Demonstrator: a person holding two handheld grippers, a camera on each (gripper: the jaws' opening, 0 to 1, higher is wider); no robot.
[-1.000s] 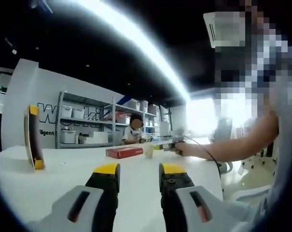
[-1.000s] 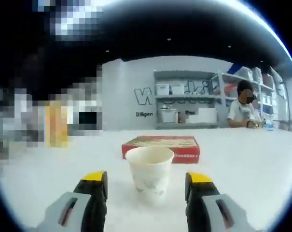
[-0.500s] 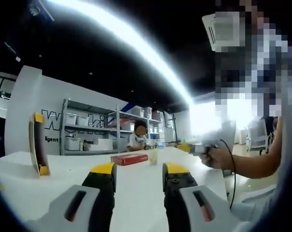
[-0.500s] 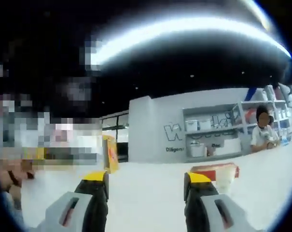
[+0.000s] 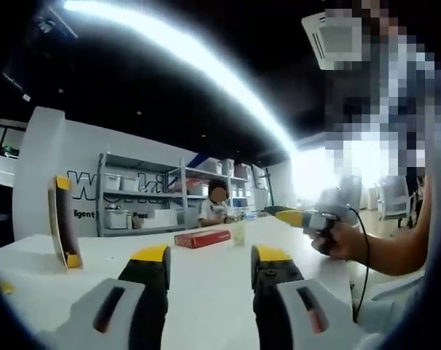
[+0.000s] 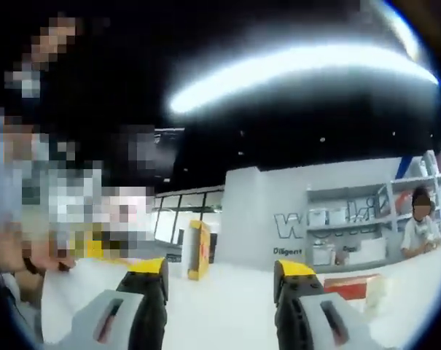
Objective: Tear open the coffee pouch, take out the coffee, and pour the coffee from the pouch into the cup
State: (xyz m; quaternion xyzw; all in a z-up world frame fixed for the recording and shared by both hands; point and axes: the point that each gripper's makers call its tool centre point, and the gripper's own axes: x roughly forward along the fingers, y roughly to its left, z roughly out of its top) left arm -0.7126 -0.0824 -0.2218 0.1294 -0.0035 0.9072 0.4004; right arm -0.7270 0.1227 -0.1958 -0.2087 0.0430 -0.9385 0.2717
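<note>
Yellow pouch (image 5: pixel 63 222) upright, both tongs empty.

On your white counter (image 5: pixel 205 270) a flat red box (image 5: pixel 202 238) lies toward the far edge. Beyond that edge you have a grey wall with large dark lettering (image 6: pixel 293 222), and metal shelving (image 5: pixel 143 197) against it stacked with white bins. A person (image 5: pixel 214 208) sits by the shelving at the counter's far side. A long bright light strip (image 5: pixel 198 62) crosses the dark ceiling above you, with a square ceiling vent (image 5: pixel 329 40) beside it.
</note>
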